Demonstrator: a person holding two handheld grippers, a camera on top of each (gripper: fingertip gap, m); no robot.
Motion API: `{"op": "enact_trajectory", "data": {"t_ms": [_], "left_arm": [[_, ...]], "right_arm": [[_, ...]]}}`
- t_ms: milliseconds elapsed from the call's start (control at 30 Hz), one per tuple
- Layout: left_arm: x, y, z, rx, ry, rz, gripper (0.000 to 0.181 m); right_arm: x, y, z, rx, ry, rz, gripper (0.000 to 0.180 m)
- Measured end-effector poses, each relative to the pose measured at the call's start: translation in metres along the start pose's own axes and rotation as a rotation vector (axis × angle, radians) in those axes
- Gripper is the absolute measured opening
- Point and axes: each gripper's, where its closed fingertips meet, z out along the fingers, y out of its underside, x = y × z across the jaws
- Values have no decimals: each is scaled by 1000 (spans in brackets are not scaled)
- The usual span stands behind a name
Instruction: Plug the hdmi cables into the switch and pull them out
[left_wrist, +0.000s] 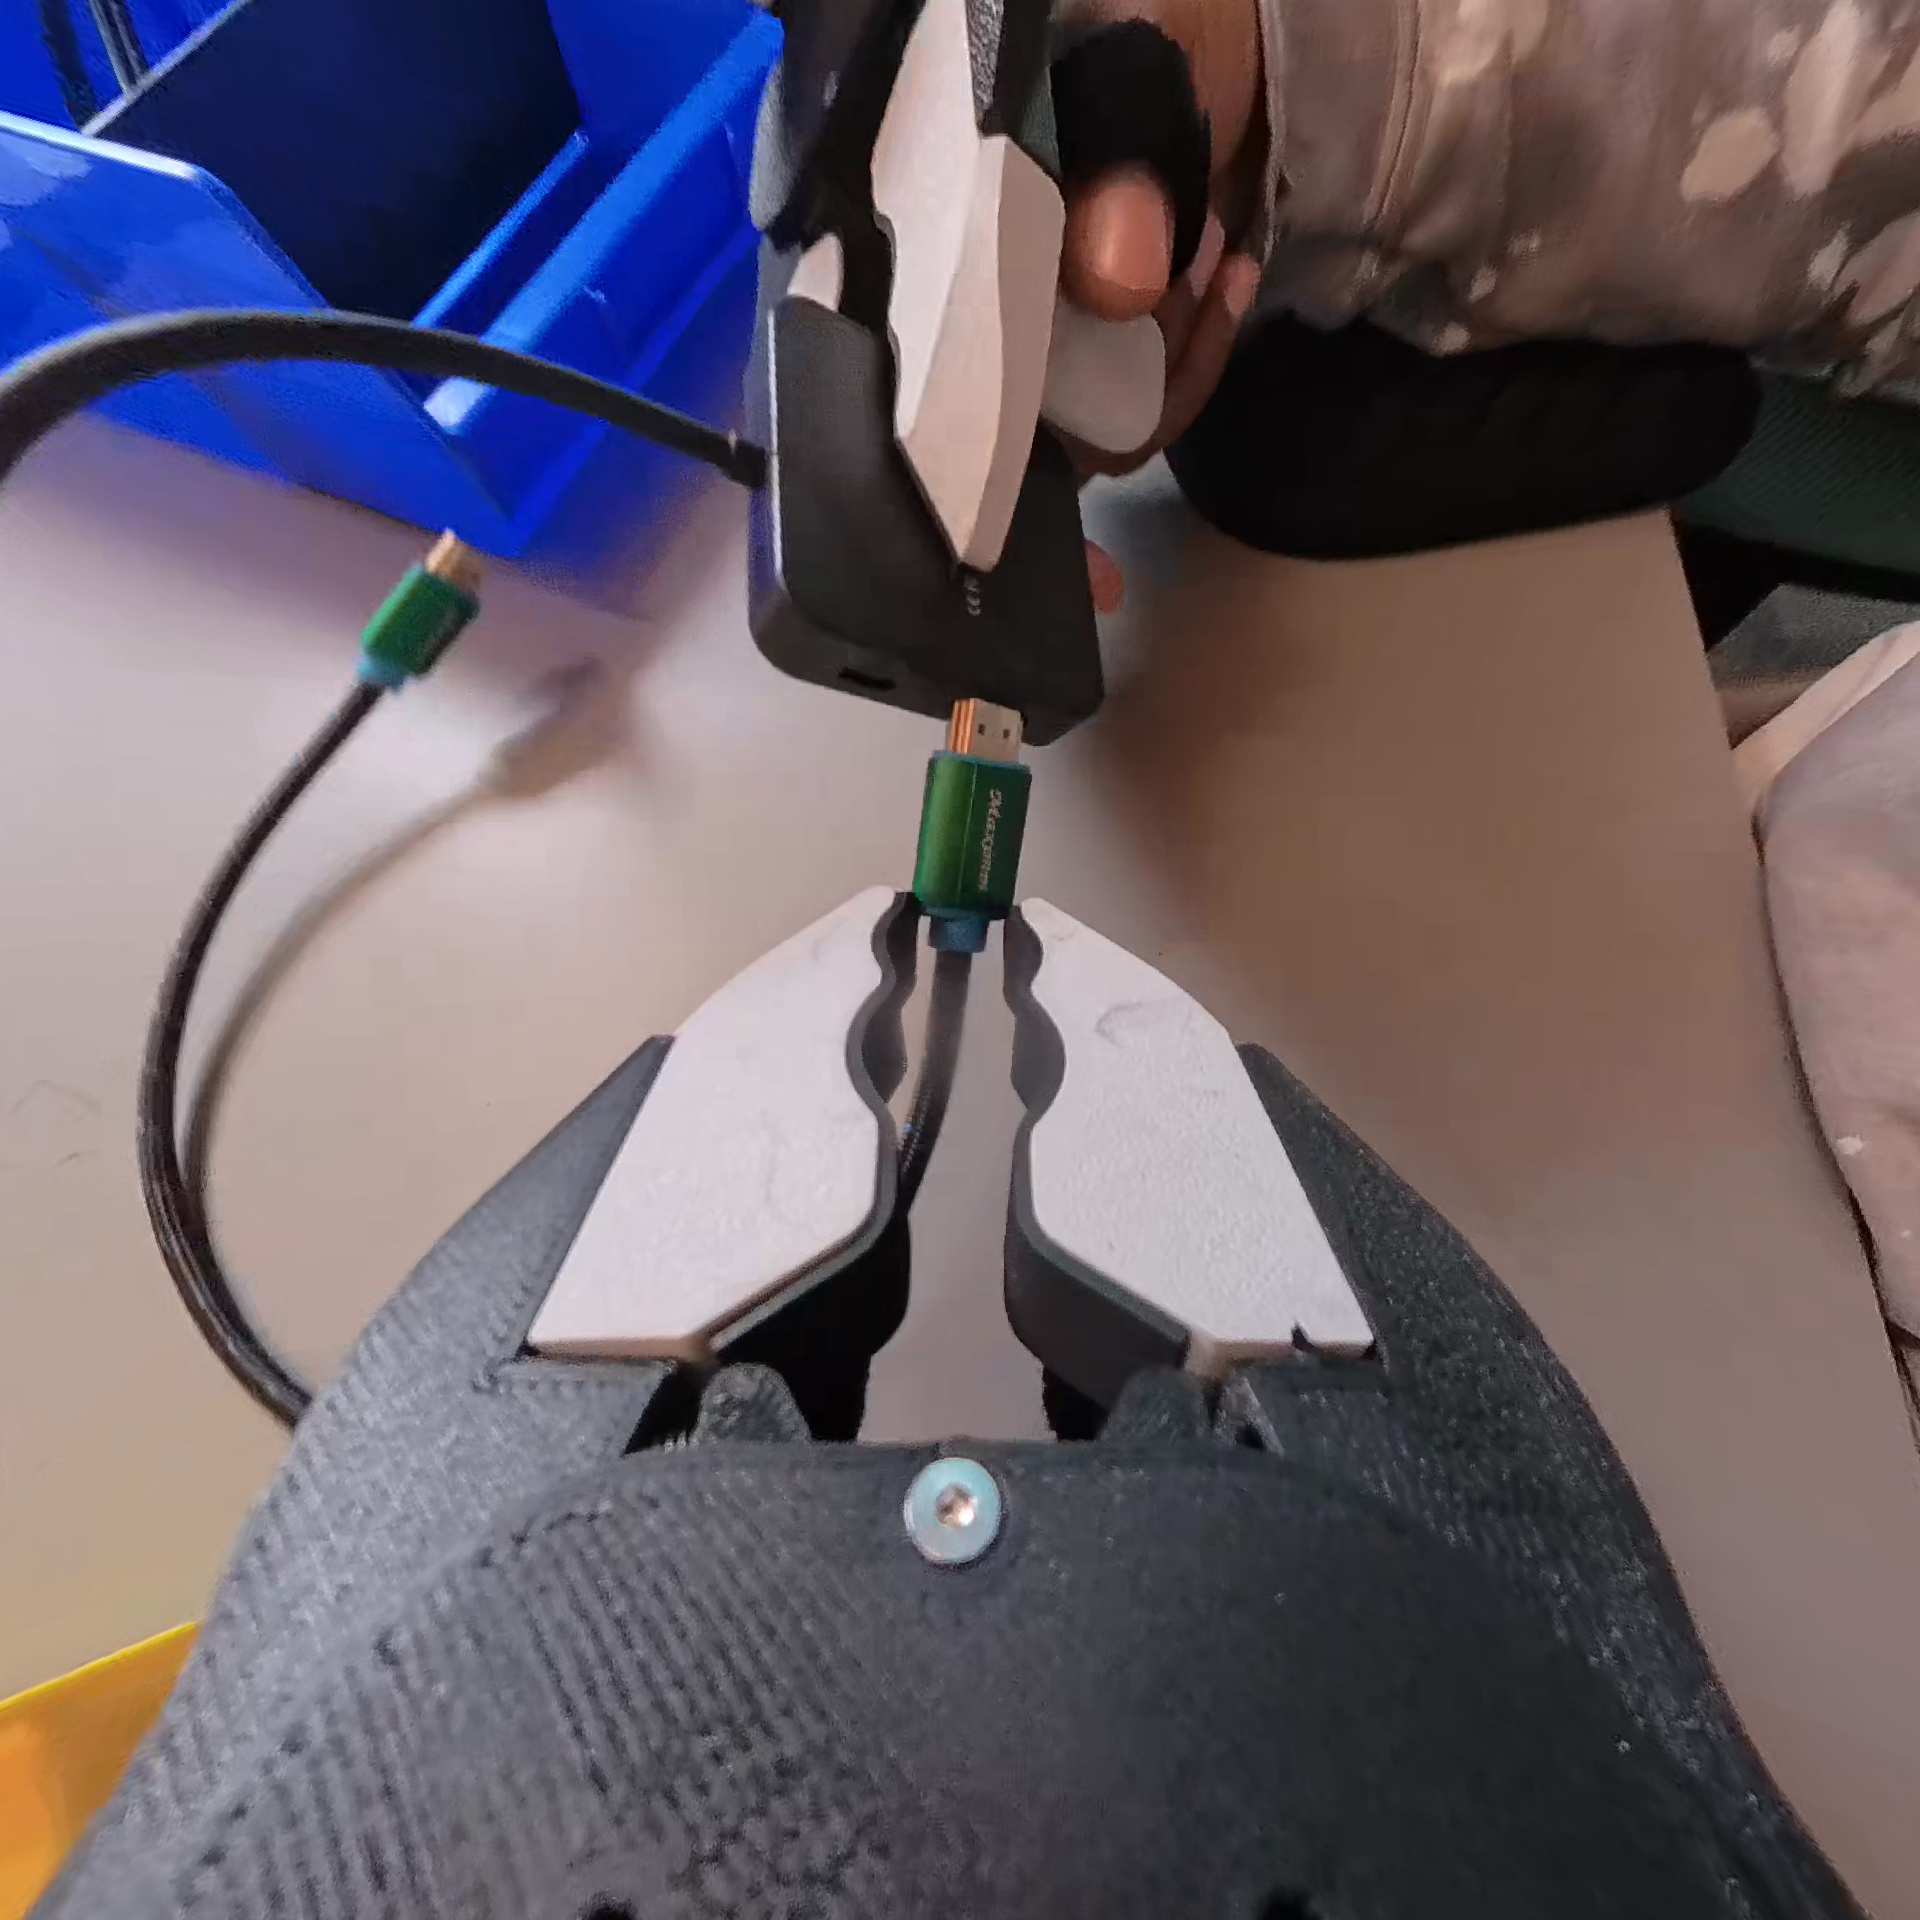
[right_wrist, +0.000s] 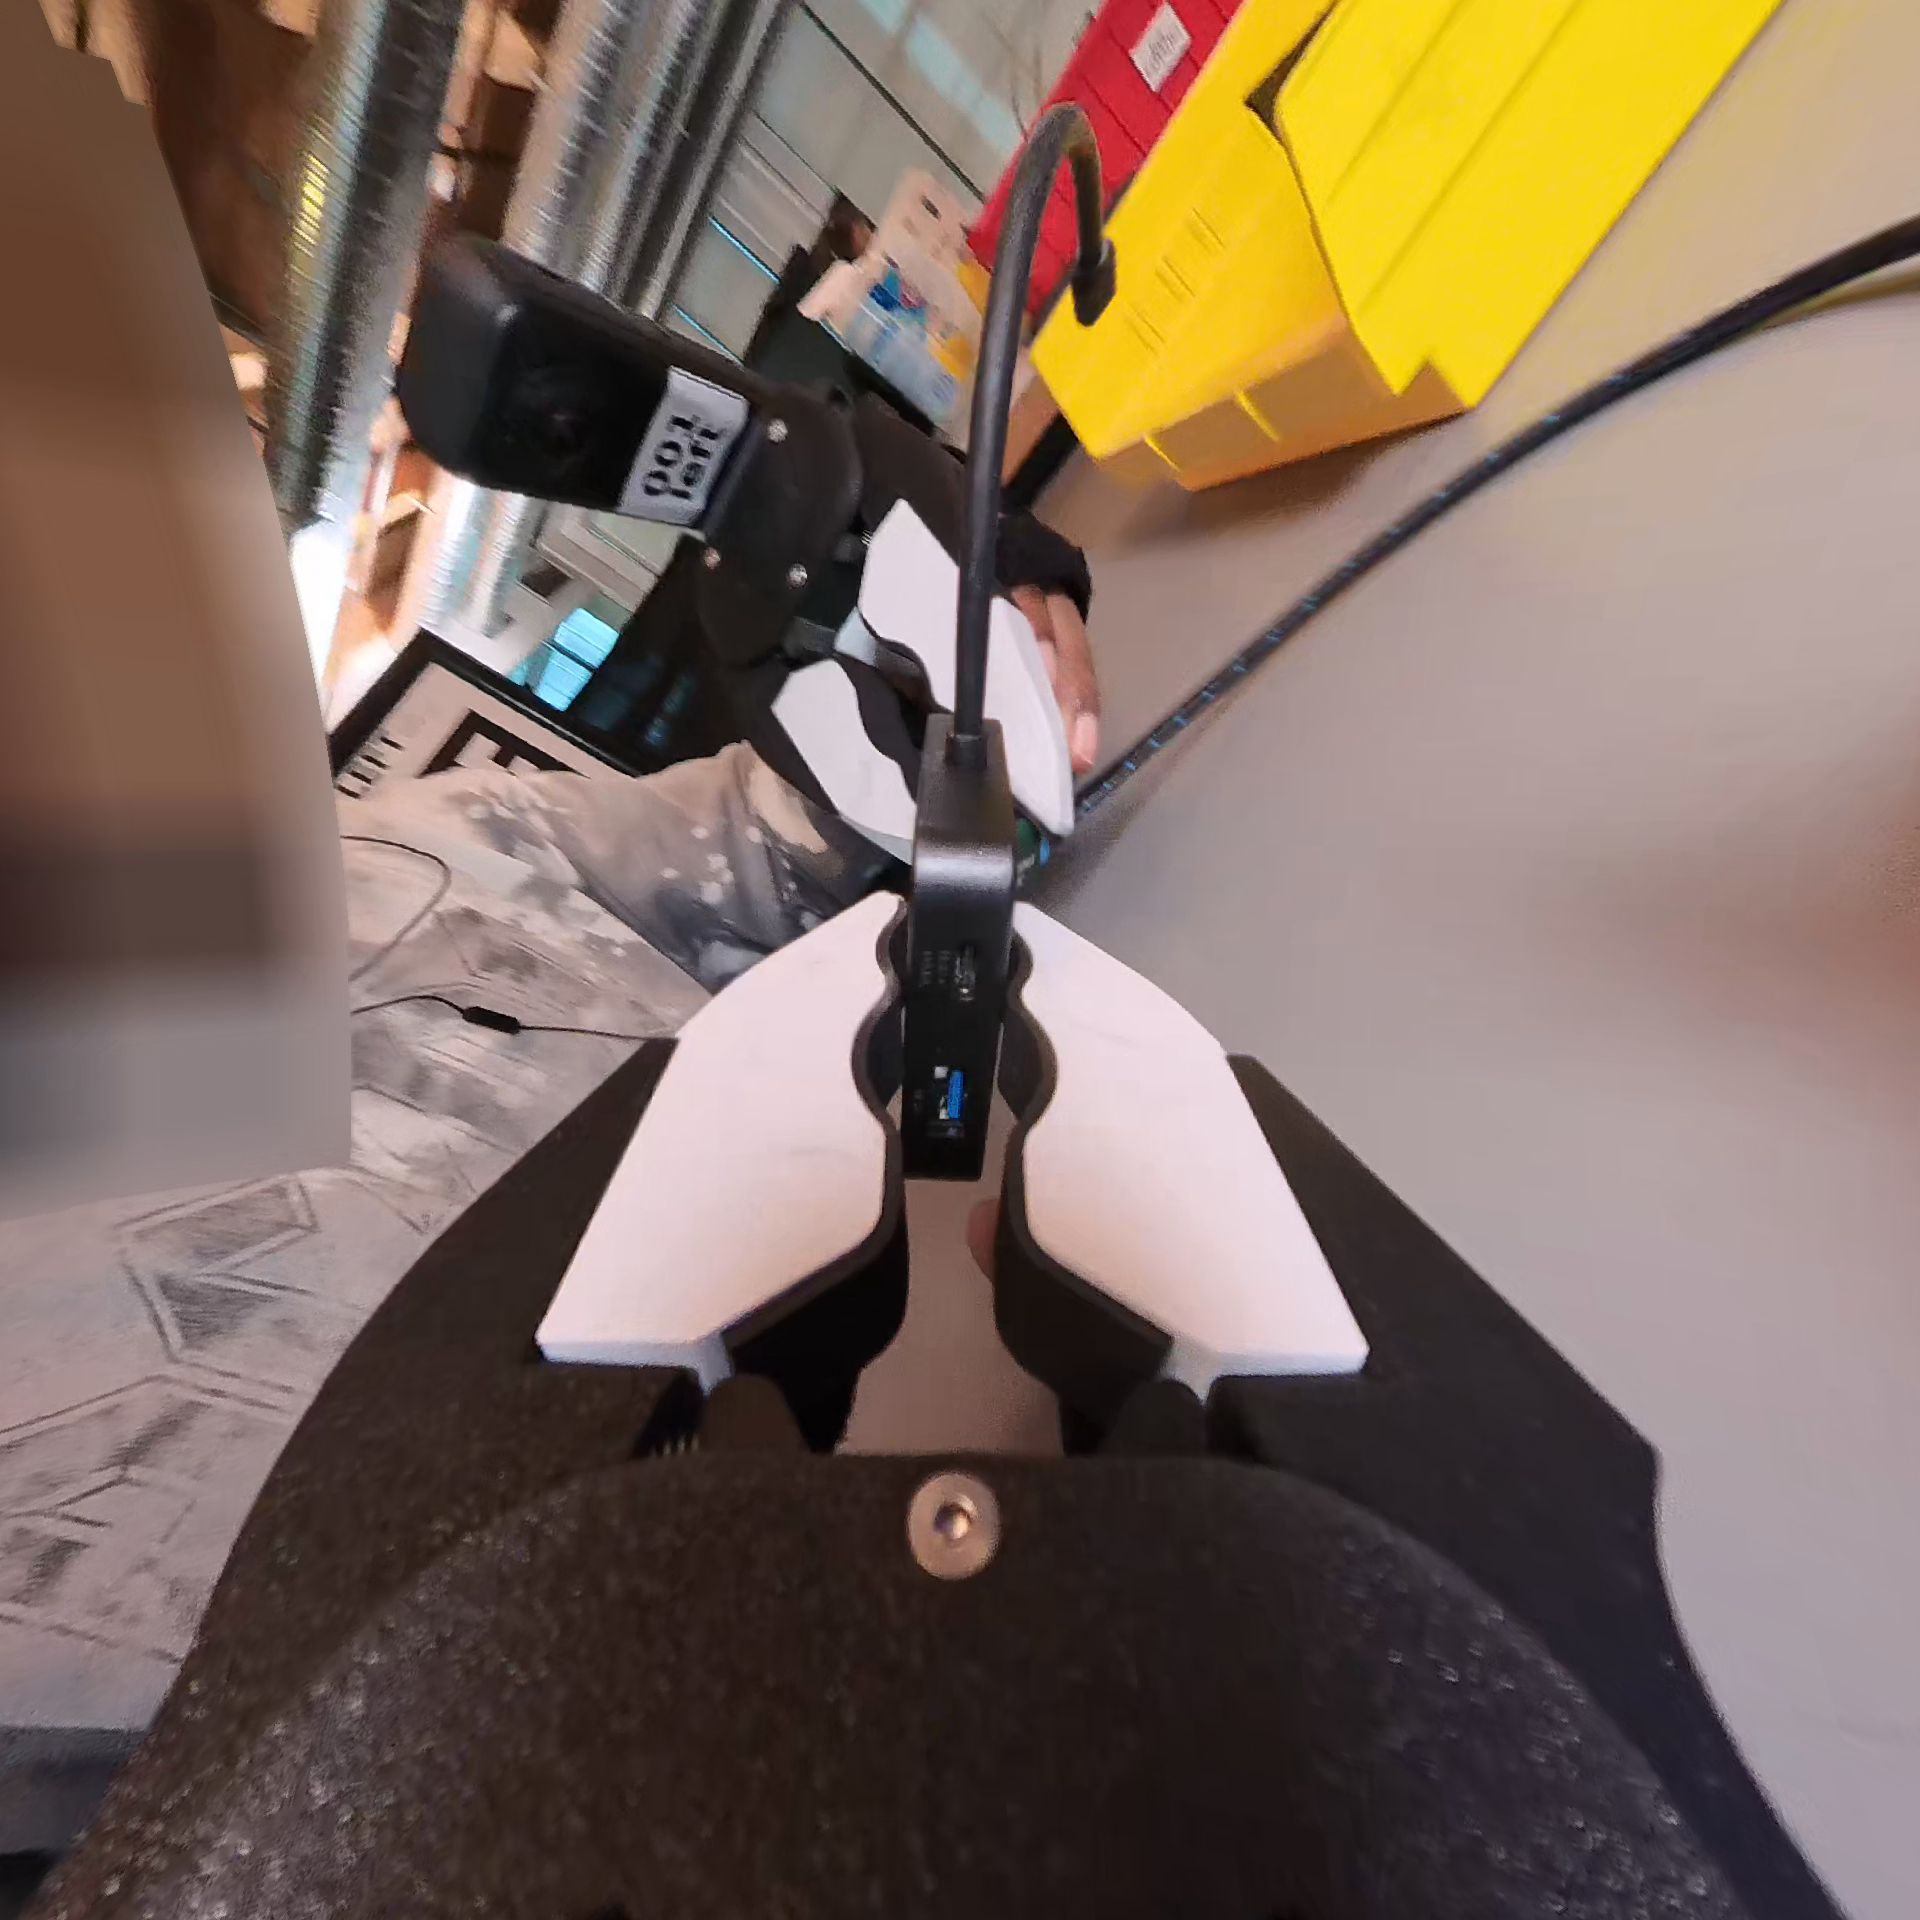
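Note:
My left gripper (left_wrist: 958, 920) is shut on the rear end of a green HDMI plug (left_wrist: 971, 831), where its black cable comes out. The plug's gold tip (left_wrist: 985, 727) is partly inside a port of the black switch (left_wrist: 914, 582). My right gripper (left_wrist: 961, 520) comes in from above and is shut on the switch. In the right wrist view the right gripper (right_wrist: 956, 935) clamps the switch (right_wrist: 956, 1039) edge-on, and the left gripper's white fingers (right_wrist: 1023, 686) show beyond it. A second green HDMI plug (left_wrist: 421, 623) lies loose on the table.
The switch's own black cable (left_wrist: 364, 343) arcs to the left over a blue bin (left_wrist: 364, 208). Yellow bins (right_wrist: 1351, 260) and a red bin (right_wrist: 1122, 83) stand at the table's far side. A black cable (right_wrist: 1455, 499) runs across the grey table (left_wrist: 1351, 935). A person's sleeve (left_wrist: 1558, 156) is close by.

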Motion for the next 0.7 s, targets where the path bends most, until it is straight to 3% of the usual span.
{"op": "enact_trajectory", "data": {"t_ms": [167,700], "left_arm": [[-1,-12,-10,90,12,-38,17],[9,-2,-5,22,36,37,17]], "right_arm": [[-4,-13,-2,100,-56,49,13],[11,-1,2,29,5,75,13]]}}
